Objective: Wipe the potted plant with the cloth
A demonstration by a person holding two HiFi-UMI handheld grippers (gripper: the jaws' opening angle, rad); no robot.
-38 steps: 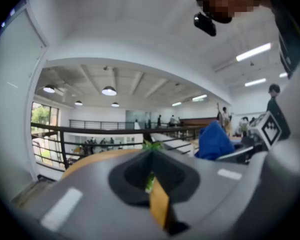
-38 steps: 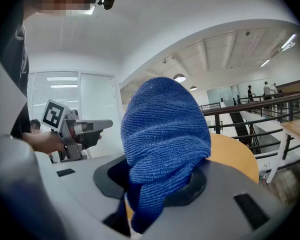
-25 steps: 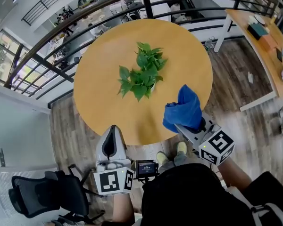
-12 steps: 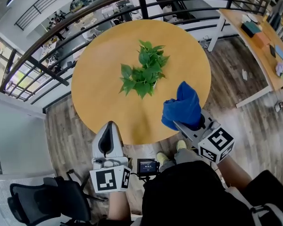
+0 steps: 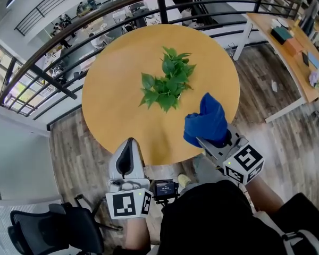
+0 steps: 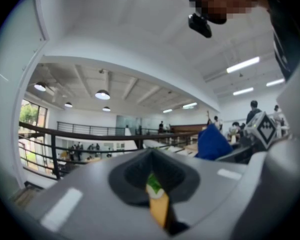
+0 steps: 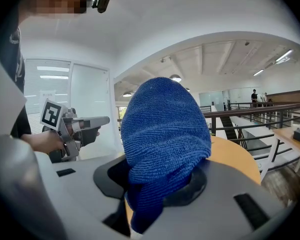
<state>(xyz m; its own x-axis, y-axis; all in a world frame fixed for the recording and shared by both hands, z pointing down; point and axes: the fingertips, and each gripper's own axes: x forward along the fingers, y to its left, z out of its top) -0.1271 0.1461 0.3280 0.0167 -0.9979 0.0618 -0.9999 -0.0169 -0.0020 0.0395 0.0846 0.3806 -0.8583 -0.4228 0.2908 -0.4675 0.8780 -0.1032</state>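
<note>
The pot cannot be seen: in the head view the plant (image 5: pixel 167 78) shows only as a spread of green leaves, just above the middle of the round table (image 5: pixel 109 100). The cloth (image 5: pixel 206 122), blue and bunched, hides the jaw tips of the right gripper (image 5: pixel 215 141). In the right gripper view it fills the middle of the frame and blocks most of the table beyond. The jaws are clamped on its lower part, and the rest stands up above them in a lump. The cloth hangs over the table's lower right edge, well apart from the leaves.

The left gripper (image 5: pixel 128 146) sits at the table's lower edge, left of centre, with its jaws together and nothing between them. In its own view only a thin slit of yellow and green shows past them.

A dark railing (image 5: pixel 95 15) curves round behind the table. A desk (image 5: pixel 292 52) is cut off at the upper right and a black chair (image 5: pixel 48 230) at the lower left. The person's dark clothing (image 5: pixel 212 222) covers the bottom of the frame.
</note>
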